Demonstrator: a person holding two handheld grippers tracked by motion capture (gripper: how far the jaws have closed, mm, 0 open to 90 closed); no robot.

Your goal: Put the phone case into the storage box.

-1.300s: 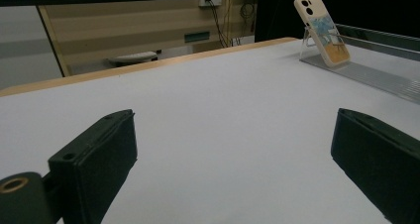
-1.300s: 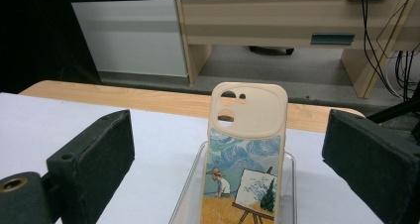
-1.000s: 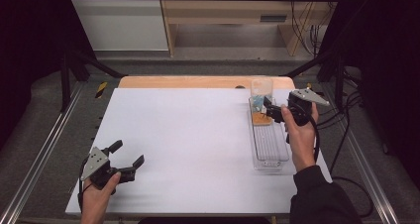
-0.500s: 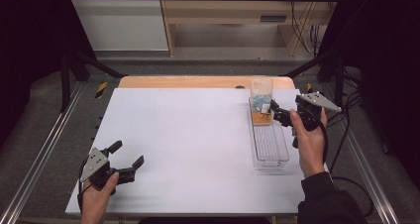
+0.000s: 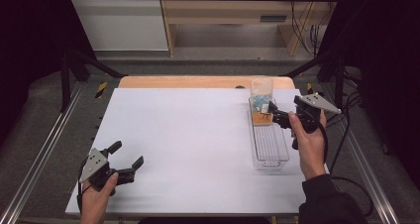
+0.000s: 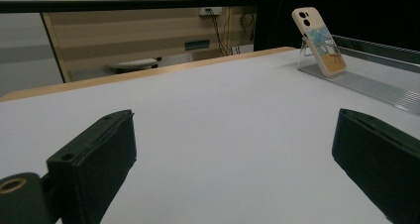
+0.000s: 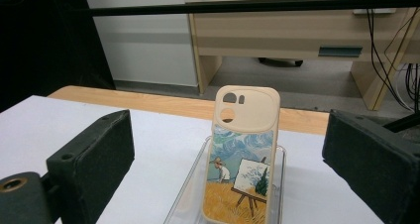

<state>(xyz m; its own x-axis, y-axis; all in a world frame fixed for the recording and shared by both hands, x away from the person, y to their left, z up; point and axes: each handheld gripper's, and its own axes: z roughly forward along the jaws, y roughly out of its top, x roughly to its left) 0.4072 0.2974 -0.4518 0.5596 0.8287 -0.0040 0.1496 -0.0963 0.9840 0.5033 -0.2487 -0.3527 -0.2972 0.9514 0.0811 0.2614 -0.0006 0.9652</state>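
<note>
Right gripper (image 5: 276,117), jaws spread, faces phone case (image 7: 242,159) standing upright at far end of clear tray (image 5: 270,149) near tabletop's right edge; left gripper (image 5: 126,157), also spread, rests well apart at near-left corner.

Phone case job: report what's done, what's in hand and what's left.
Done: the phone case stands upright at the far end of the clear tray. In hand: the right tongs sit open beside the tray's far end, the case between their jaws in the right gripper view, not clamped. The left tongs rest open near the table's front left. Left: probably closing on the case, or withdrawing.
</note>
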